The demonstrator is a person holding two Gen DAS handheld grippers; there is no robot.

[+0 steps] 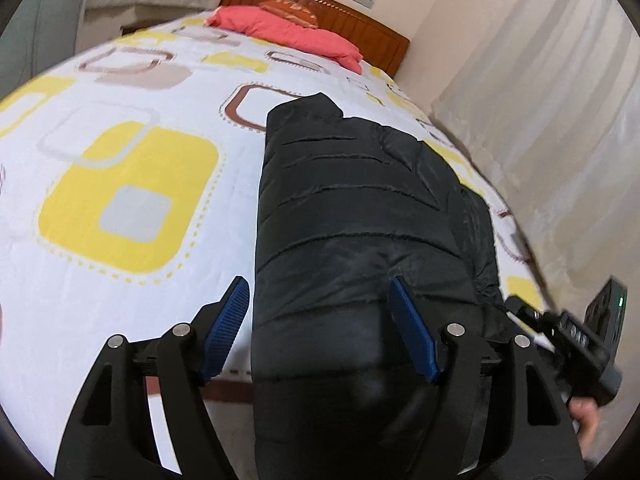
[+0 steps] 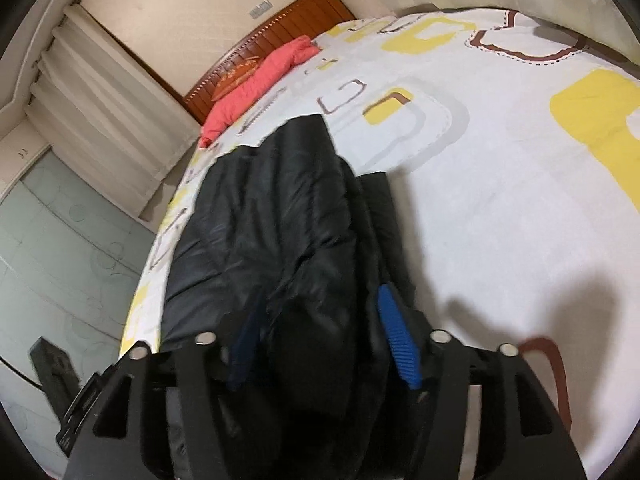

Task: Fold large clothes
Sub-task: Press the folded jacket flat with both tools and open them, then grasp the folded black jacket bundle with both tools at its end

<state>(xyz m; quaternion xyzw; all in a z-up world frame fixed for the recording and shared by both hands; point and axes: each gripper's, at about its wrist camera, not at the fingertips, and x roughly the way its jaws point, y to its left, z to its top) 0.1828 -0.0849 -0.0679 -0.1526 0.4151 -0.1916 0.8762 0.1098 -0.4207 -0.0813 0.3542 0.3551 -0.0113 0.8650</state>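
On the bed (image 1: pixel 132 288), spread with a white cover patterned in yellow and brown squares, a black quilted puffer jacket (image 1: pixel 352 216) lies lengthwise as a long narrow bundle near one side, its near end hanging over the foot edge toward the person. A coral pillow (image 1: pixel 288 34) rests by the wooden headboard (image 1: pixel 320 8).

The jacket looks light, soft and springy, with a slick shell, so folds will likely puff back up and slide unless pressed flat. The stitched hem and quilt seams at the near end seem the firmest places to pinch.

The left tongs (image 1: pixel 320 320) stand released, with the blue pads (image 1: pixel 412 332) spread on either side of the jacket's near end and not pressing it. The right tongs (image 2: pixel 320 340) are likewise released, straddling the rumpled fabric beside them, though the blur hides any light contact. Both tools angle downward over the foot of the bed, side by side, and part of a hand (image 1: pixel 586 412) shows on the right one's grip.
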